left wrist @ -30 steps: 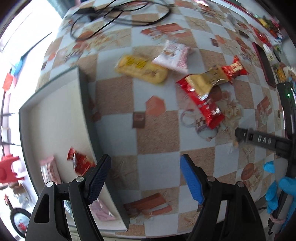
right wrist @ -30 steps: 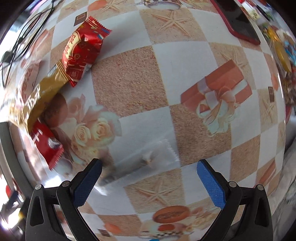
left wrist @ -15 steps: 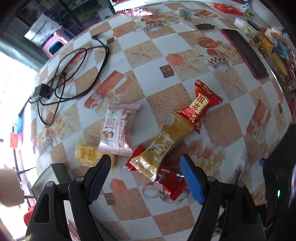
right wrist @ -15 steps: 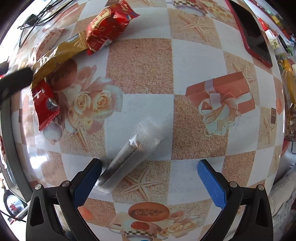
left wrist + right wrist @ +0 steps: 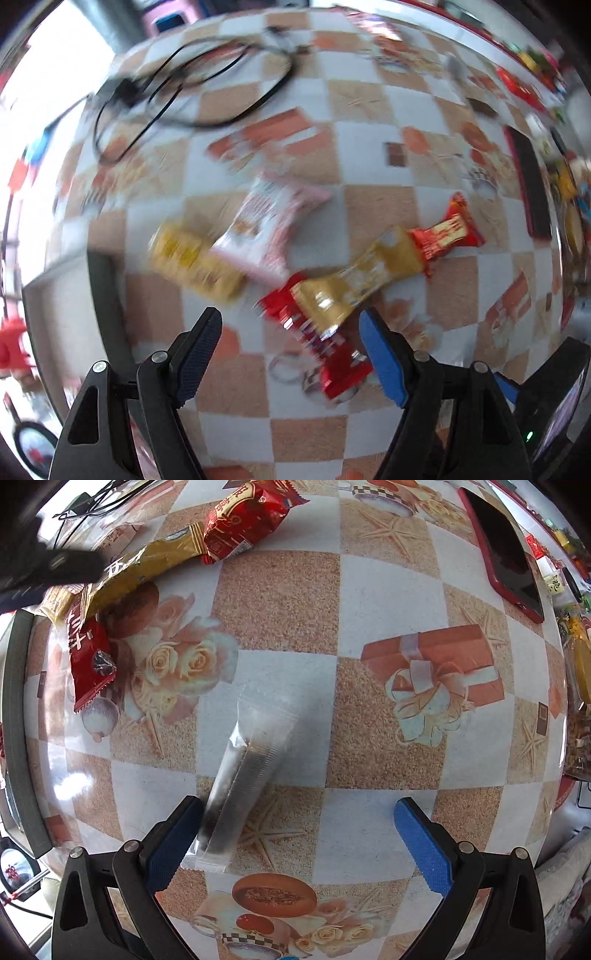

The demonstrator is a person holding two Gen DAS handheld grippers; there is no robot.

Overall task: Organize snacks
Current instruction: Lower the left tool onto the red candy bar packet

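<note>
Our left gripper [image 5: 290,343] hangs wide open over the gold wrapper [image 5: 354,280] (blurry view). Our right gripper [image 5: 295,834], also open and empty, straddles the clear packet [image 5: 243,775] on the tablecloth [image 5: 280,602].

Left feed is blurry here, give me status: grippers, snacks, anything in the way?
Both grippers open, empty. Right gripper low over clear packet, left pad beside it. Left gripper above gold packet lying on red packet. Nothing blocking.

A clear packet [image 5: 246,771] lies flat, slanting toward 1 o'clock. At 11 o'clock, a gold wrapper [image 5: 147,565] overlaps 2 red ones [image 5: 245,520] [image 5: 90,661]; pink [image 5: 266,229] and yellow [image 5: 195,262] packs lie beyond.
</note>
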